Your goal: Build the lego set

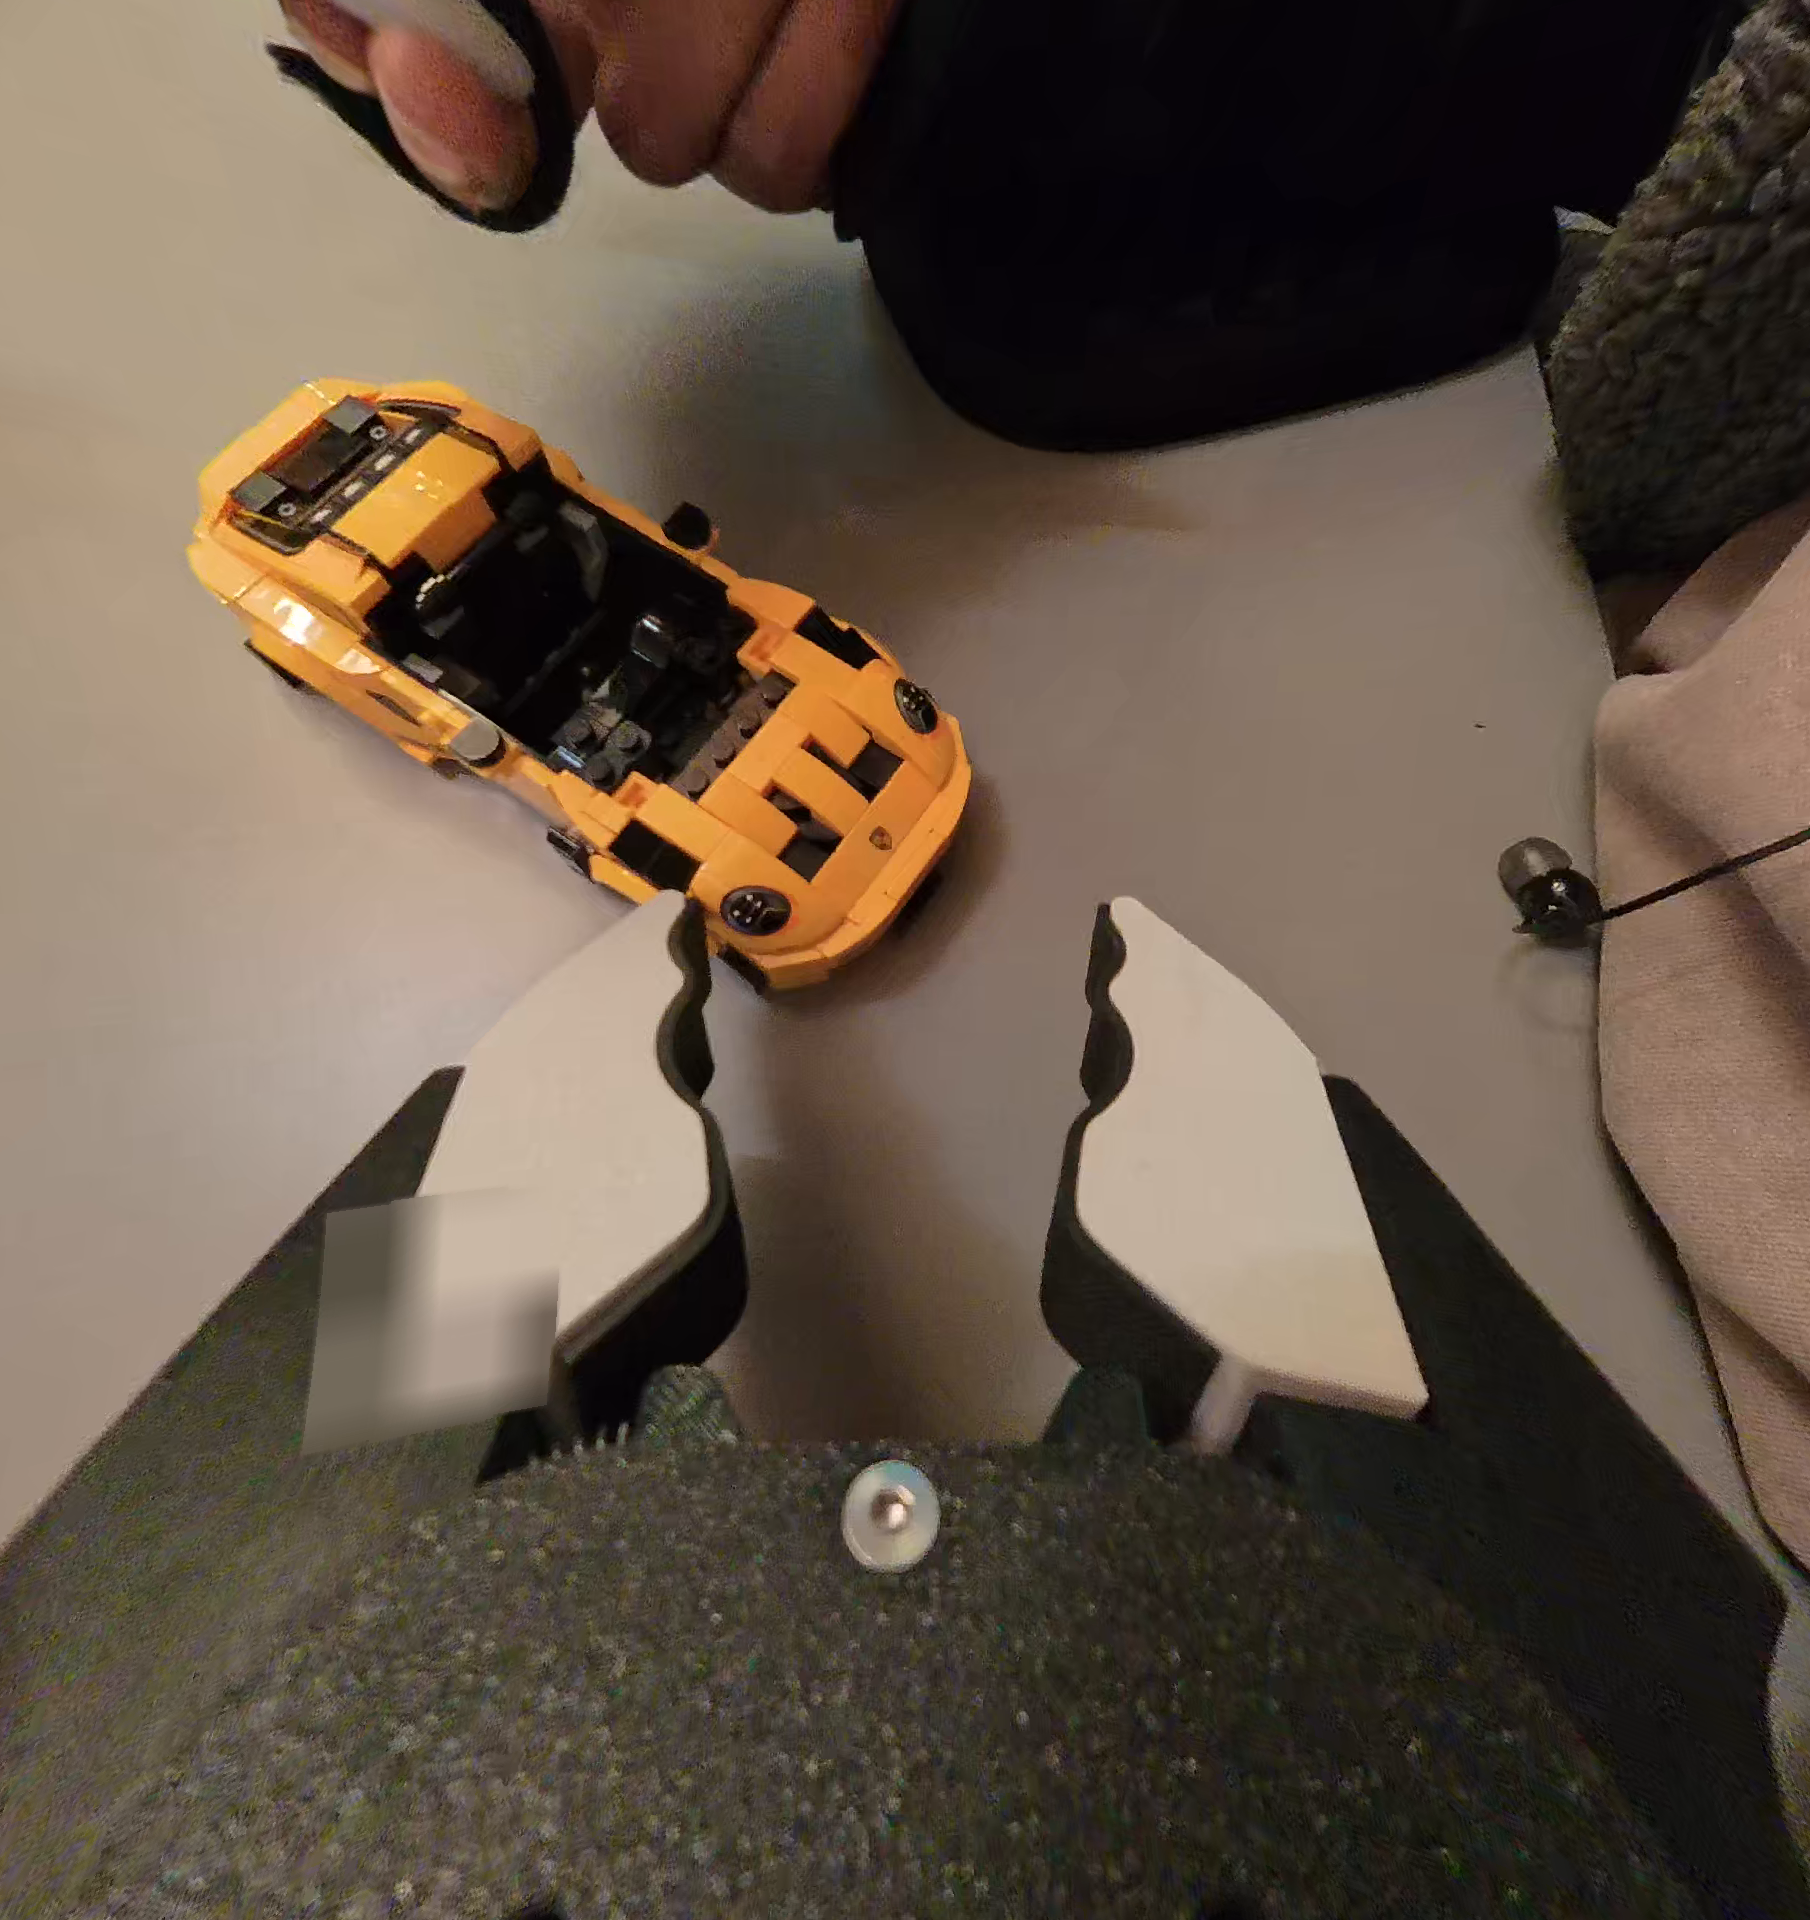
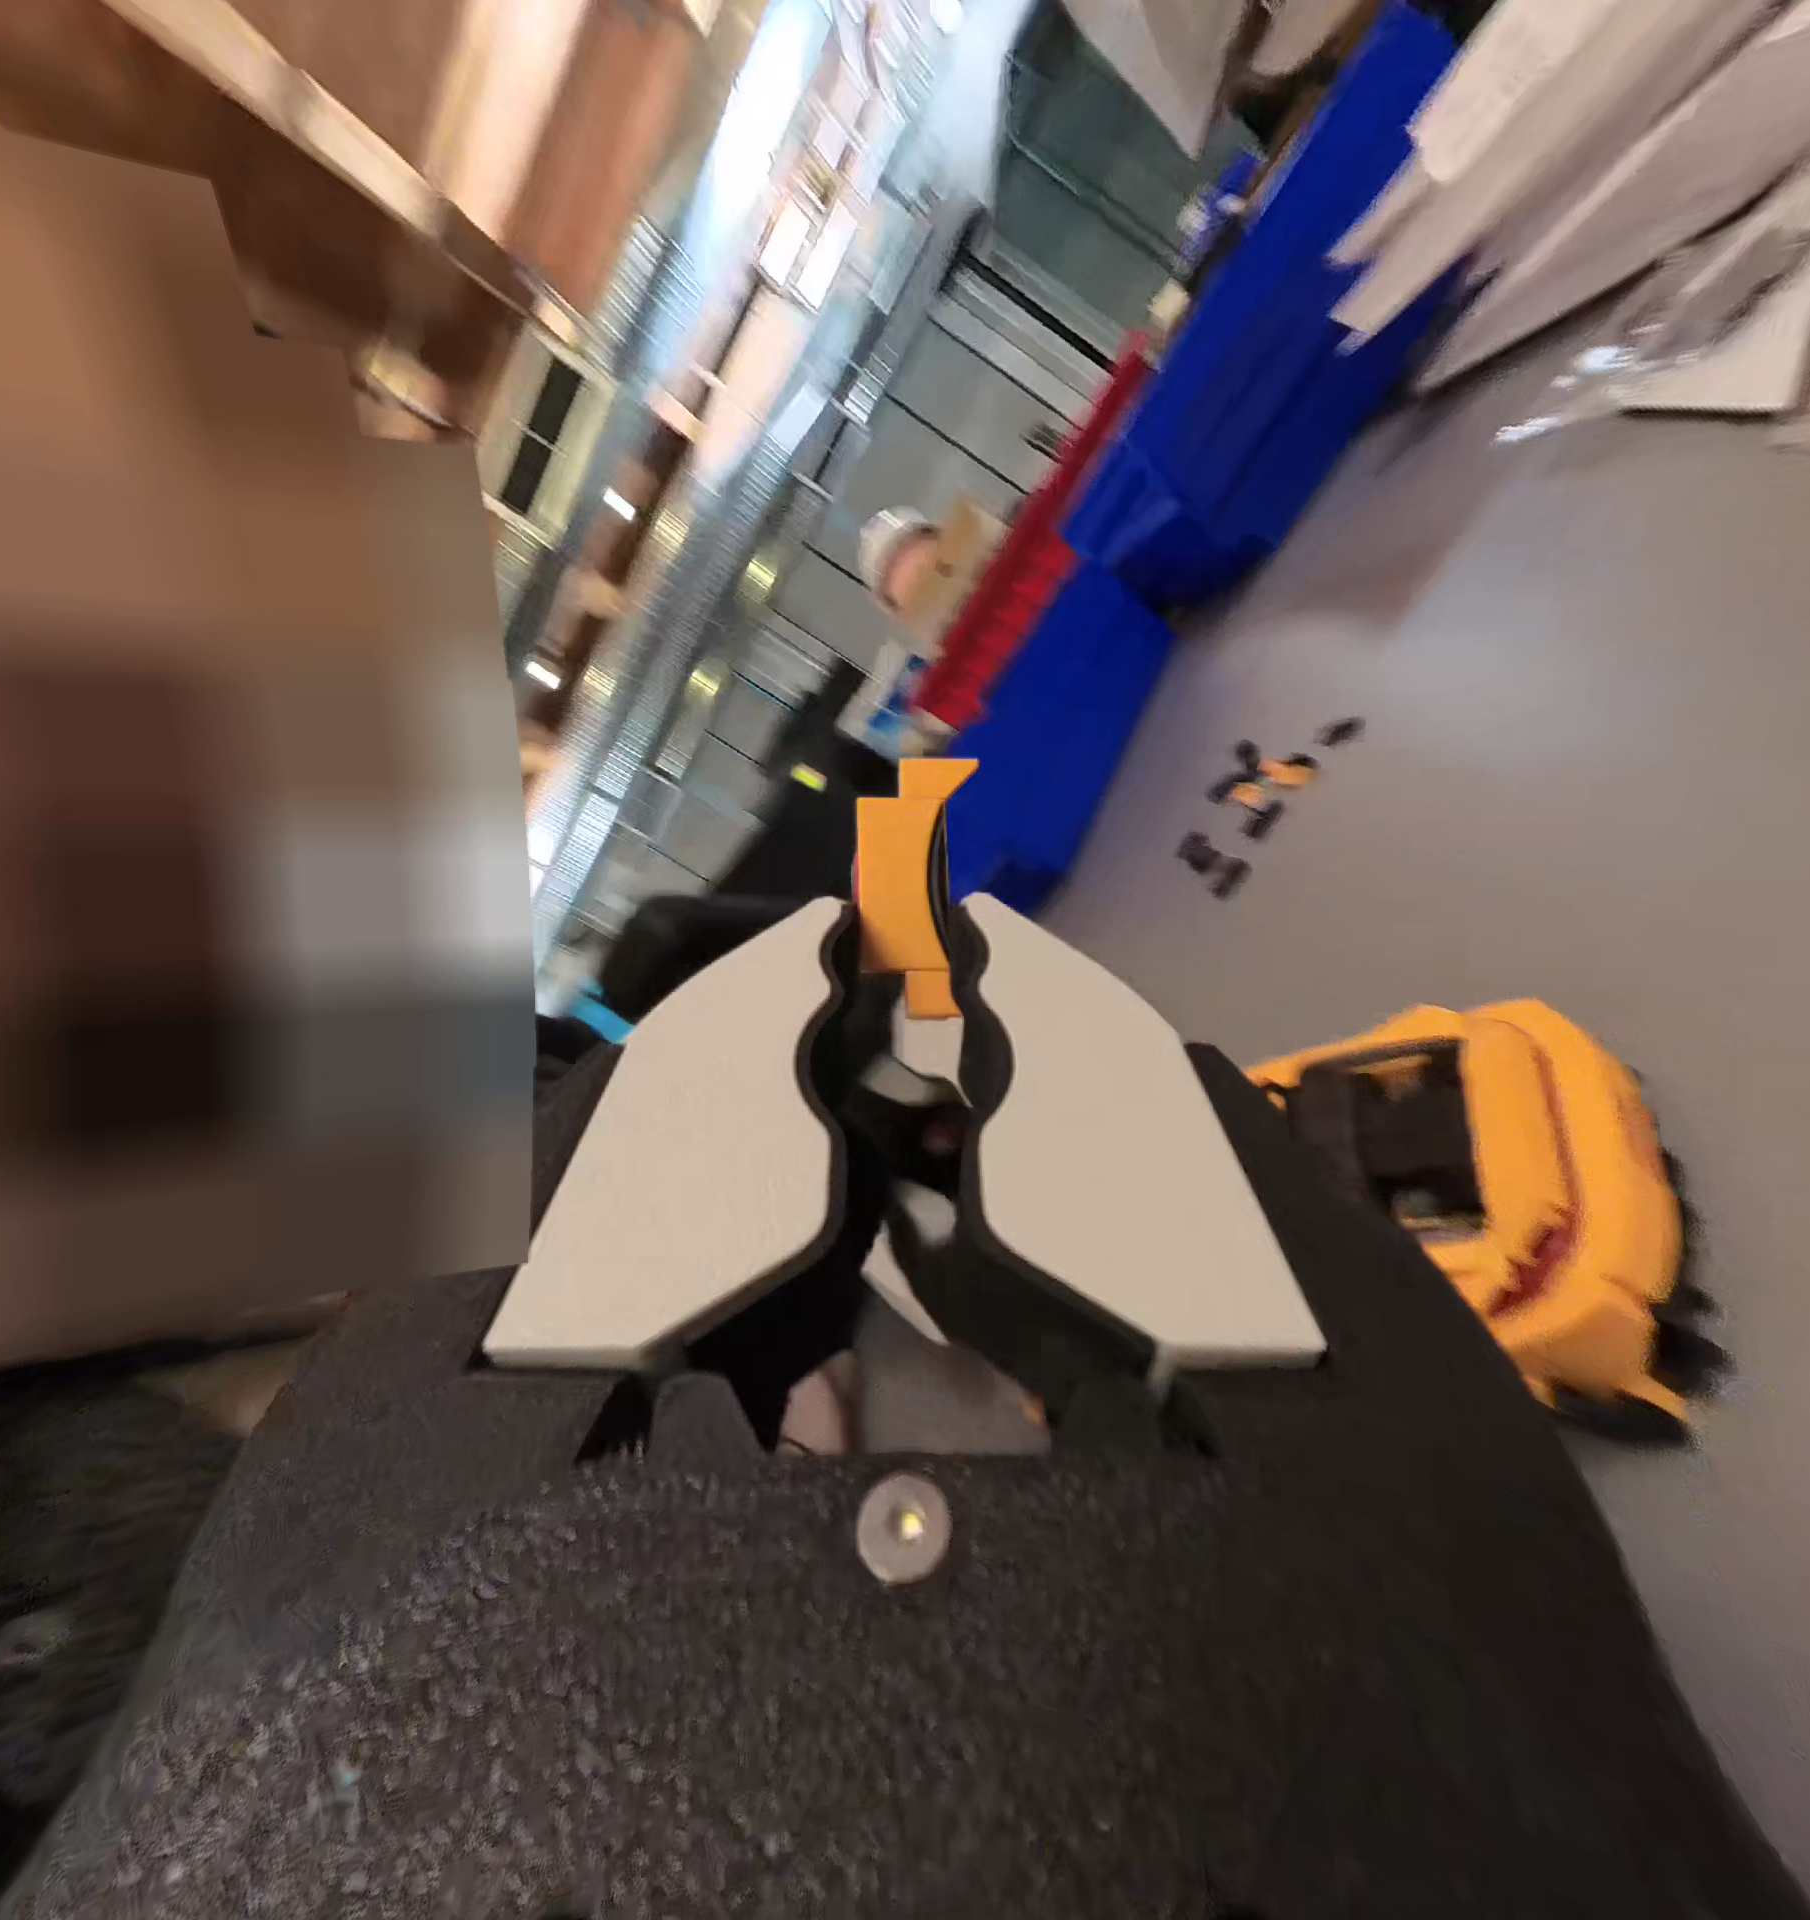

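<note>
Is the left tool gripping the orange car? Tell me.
No. The left tool is open and empty, with its left fingertip just beside the nose of the orange car on the grey table.

An orange lego car [image 1: 579, 675] sits on a grey table [image 1: 1244, 644], loose bricks [image 2: 1259, 805] scattered farther off, a black earbud [image 1: 1545, 883] at right

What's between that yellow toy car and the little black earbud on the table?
Only bare grey table between the car and earbud, in the left wrist view.
</note>
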A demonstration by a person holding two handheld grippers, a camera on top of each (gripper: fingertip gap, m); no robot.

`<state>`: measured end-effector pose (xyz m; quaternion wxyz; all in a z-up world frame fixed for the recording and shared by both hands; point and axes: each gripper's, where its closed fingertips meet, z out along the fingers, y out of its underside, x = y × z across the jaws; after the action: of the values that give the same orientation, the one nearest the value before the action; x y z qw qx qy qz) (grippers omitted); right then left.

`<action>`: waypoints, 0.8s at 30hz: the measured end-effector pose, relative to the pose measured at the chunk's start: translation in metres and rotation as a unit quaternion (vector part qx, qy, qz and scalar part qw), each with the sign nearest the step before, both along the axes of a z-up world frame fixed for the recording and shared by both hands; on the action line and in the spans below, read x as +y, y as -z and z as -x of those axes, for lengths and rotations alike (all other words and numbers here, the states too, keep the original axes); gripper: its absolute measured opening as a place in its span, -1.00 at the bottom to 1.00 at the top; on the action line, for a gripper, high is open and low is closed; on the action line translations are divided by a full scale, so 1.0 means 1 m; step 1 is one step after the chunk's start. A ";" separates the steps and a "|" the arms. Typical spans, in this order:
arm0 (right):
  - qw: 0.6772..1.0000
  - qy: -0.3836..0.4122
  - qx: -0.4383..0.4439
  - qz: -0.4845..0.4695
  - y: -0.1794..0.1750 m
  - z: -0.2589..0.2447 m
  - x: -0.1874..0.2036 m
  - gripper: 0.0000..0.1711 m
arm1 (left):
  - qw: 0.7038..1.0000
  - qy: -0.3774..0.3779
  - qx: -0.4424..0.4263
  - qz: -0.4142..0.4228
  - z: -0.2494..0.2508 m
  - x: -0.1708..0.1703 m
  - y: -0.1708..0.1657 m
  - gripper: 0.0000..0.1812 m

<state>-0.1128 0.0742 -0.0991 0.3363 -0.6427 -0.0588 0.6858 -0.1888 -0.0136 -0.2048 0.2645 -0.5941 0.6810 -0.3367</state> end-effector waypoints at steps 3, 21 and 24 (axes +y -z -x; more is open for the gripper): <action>0.988 -0.001 -0.148 -0.043 0.019 0.007 -0.008 -0.81 | 1.000 -0.004 -0.009 0.014 0.000 0.001 -0.003 -0.30; 0.823 -0.048 -0.551 -0.132 0.089 0.034 -0.056 -0.81 | 0.999 -0.009 -0.011 0.030 -0.005 -0.001 0.000 -0.29; 0.804 -0.046 -0.577 -0.137 0.094 0.034 -0.057 -0.81 | 1.000 -0.009 -0.009 0.027 -0.004 -0.002 0.000 -0.29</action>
<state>-0.1469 0.0171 -0.1934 0.2932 -0.8634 -0.3651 0.1878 -0.1846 -0.0156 -0.2051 0.2579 -0.6036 0.6640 -0.3581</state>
